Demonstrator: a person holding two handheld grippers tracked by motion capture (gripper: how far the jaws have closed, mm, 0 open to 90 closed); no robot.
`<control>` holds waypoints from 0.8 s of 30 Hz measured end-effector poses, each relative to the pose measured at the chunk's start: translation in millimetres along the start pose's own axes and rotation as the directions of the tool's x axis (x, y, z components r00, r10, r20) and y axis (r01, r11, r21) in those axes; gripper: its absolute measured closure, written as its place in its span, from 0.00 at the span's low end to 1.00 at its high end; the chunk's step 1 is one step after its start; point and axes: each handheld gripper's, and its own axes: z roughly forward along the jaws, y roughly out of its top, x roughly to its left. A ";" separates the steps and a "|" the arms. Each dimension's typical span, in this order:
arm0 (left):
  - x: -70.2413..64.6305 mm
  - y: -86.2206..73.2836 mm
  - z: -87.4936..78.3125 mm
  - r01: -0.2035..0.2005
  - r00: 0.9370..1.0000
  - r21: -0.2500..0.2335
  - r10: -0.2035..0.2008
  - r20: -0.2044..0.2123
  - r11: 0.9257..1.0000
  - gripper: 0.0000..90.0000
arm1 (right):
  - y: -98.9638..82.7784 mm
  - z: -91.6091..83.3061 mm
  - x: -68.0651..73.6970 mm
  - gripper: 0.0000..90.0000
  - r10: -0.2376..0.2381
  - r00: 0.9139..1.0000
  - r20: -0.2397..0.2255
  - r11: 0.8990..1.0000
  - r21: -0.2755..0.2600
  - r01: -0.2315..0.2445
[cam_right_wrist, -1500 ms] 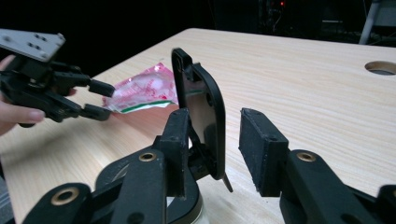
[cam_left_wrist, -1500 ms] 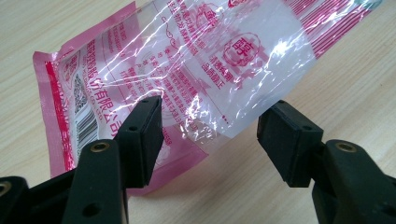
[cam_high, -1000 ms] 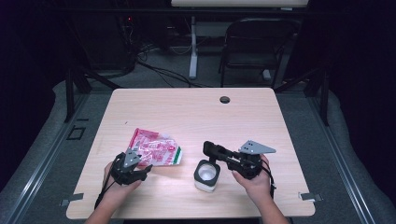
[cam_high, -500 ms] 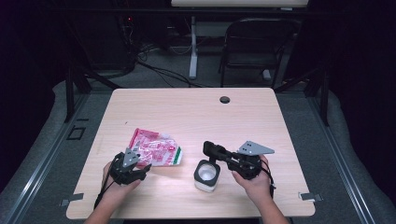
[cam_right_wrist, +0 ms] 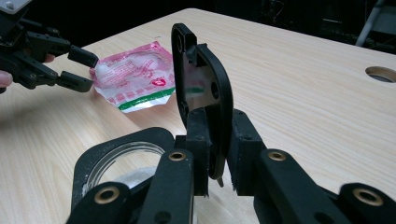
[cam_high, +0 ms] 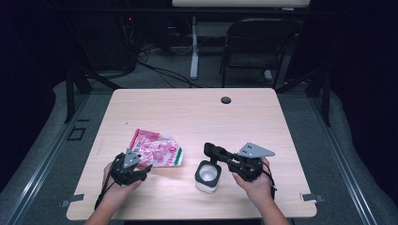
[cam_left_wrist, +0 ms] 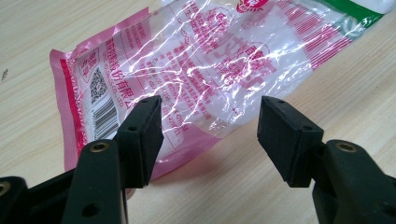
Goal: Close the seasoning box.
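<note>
Closing within the last second, the jaws of our right gripper (cam_right_wrist: 215, 154) now pinch the raised black hinged lid (cam_right_wrist: 201, 88) of the white square container (cam_high: 207, 176) near the table's (cam_high: 281, 122) front edge, so we judge the lid secured, ready to swing. Our left gripper (cam_left_wrist: 210, 133), spread wide, hovers at the crinkled pink-and-clear plastic pouch (cam_left_wrist: 205, 60) lying left of the container, gripping nothing yet.

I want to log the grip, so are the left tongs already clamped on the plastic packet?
No, the left tongs stand open in the left gripper view, their pads apart over the pink packet's near edge.
</note>
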 end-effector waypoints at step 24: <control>-0.6 5.0 2.1 -0.004 1.000 -0.016 0.004 0.004 1.000 0.45 | 0.3 -5.7 26.0 0.77 -0.090 0.995 -0.038 0.996 -0.003 0.090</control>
